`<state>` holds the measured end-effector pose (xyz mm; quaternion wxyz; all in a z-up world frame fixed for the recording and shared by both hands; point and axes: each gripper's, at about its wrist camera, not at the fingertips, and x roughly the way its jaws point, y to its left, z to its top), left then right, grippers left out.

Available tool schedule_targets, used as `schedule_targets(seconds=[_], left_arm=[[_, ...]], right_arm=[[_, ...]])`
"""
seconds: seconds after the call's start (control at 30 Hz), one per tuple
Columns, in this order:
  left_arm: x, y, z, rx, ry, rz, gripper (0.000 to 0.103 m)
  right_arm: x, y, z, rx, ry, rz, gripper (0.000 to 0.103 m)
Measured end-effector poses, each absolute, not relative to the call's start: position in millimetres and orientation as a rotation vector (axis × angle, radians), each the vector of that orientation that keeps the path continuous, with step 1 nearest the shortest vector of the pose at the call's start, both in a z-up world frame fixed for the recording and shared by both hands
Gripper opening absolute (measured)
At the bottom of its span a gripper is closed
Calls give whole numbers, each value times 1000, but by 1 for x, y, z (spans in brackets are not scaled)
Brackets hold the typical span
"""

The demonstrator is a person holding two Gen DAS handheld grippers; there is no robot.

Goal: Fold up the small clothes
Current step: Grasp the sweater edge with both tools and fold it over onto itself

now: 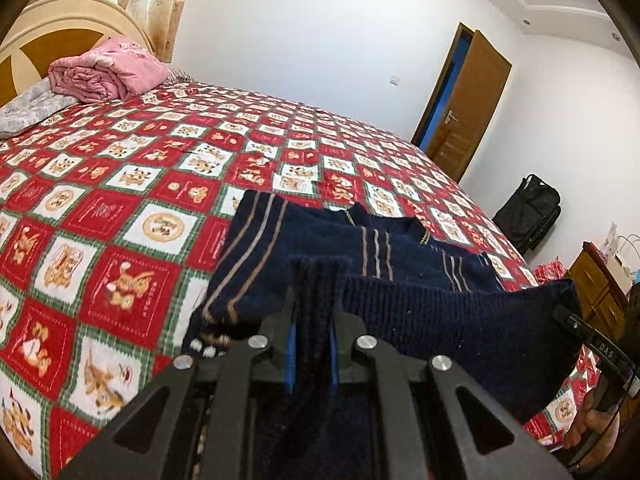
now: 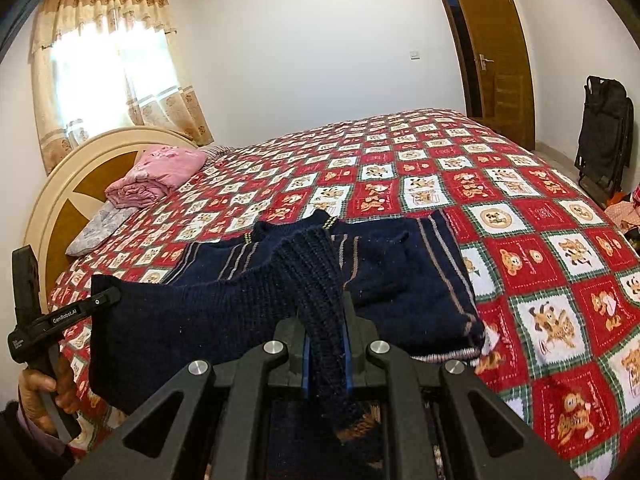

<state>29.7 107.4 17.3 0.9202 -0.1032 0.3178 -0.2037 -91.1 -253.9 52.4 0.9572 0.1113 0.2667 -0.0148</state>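
Observation:
A small navy knit sweater (image 1: 320, 236) with tan stripes lies on the red checked bedspread (image 1: 120, 184). Its near ribbed hem is lifted off the bed and stretched between both grippers. My left gripper (image 1: 313, 304) is shut on one corner of the hem. My right gripper (image 2: 326, 316) is shut on the other corner; the sweater (image 2: 400, 276) spreads behind it. The right gripper shows at the right edge of the left wrist view (image 1: 568, 316), and the left gripper at the left of the right wrist view (image 2: 108, 296). The fingertips are hidden in the knit.
A folded pink quilt (image 1: 108, 72) and a grey pillow (image 1: 32, 108) lie at the headboard (image 2: 56, 208). A brown door (image 1: 468, 100), a black bag (image 1: 528, 212) and a wooden cabinet (image 1: 596, 292) stand beyond the bed's right side. A curtained window (image 2: 108, 64) is behind the headboard.

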Motion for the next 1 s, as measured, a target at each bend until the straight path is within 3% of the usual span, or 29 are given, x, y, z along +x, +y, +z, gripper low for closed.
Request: schedule_targets(seconds=[0.53, 1.0], left_arm=[[118, 78, 43, -184, 669, -407, 12], [191, 44, 33, -171, 742, -352, 12]], right_arm=[[-1, -282, 74, 244, 506, -90, 11], [74, -306, 57, 243, 526, -191, 11]])
